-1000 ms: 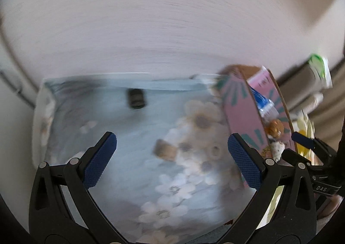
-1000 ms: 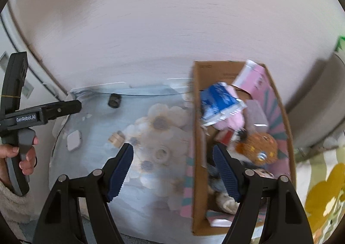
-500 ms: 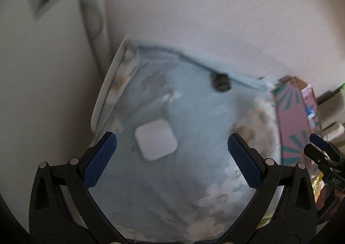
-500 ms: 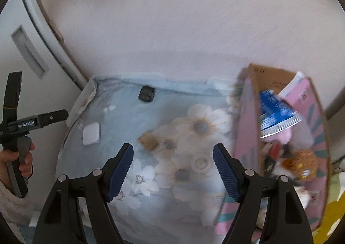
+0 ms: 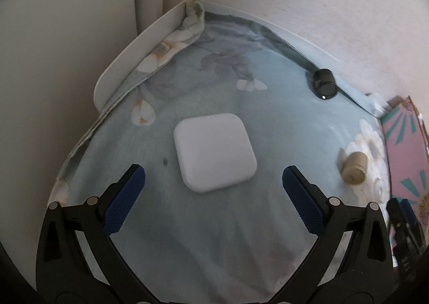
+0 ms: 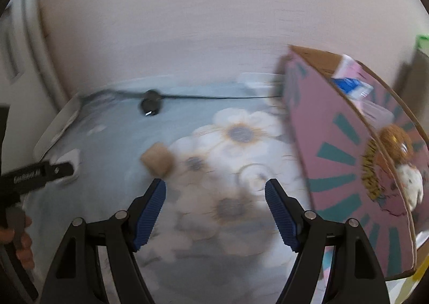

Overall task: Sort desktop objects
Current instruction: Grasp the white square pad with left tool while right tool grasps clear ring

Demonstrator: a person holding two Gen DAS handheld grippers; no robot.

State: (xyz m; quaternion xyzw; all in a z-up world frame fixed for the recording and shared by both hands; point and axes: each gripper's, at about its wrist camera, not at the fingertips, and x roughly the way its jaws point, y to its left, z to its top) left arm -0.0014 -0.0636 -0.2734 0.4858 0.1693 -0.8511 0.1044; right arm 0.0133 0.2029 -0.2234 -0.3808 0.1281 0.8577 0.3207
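Clearly, the left gripper [image 5: 214, 182], jaws spread, faces the white rounded-square case [image 5: 214, 152] at 12 o'clock (smooth, rigid, likely light): pinch opposite flat sides.

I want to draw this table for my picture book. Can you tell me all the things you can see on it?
Tablecloth: one, pale blue with white flowers, covers the table.
White case: one, rounded square, flat on the cloth ahead of the left gripper.
Black cap: one, near the back edge.
Tan roll: one, lying on a flower.
Box: one, pink with teal stripes, at the right, full of mixed items.
Left gripper: black, blue pads, open.
Right gripper: same, open.
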